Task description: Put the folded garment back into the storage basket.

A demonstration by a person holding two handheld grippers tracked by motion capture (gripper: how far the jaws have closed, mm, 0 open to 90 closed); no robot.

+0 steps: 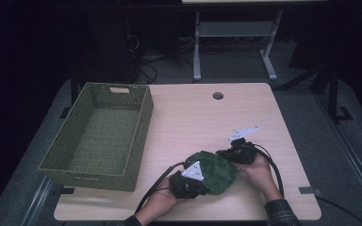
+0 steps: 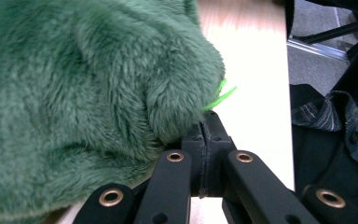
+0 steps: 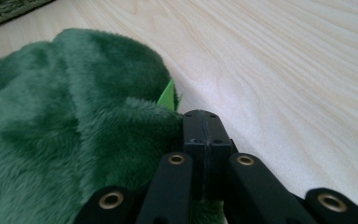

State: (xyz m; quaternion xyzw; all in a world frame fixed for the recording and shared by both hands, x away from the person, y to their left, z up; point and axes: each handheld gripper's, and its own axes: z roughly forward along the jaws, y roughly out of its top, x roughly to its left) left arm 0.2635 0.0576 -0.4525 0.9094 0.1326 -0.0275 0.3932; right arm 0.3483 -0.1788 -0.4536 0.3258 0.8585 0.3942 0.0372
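Both pairs of my jaws are pressed fully together, pad against pad. My left gripper (image 2: pixel 204 135) has its closed tips at the edge of a green plush cloth (image 2: pixel 88 93), and a bright green thread sticks out just above them; I cannot tell whether any pile is actually pinched in the seam. My right gripper (image 3: pixel 202 128) sits the same way, closed tips against a fold of the same cloth (image 3: pixel 70 121), with a small lime tag poking up just beside them.

From above, the cloth (image 1: pixel 214 170) lies bunched in a mound on the wooden table (image 1: pixel 193 113), between my left gripper (image 1: pixel 188 181) and right gripper (image 1: pixel 238 153). An empty green woven basket (image 1: pixel 101 134) stands well off beyond my left jaws.

I judge the cloth soft, light and floppy: it will sag and slide when lifted. A hem or thick fold gives the surest hold, one for each pair of jaws.
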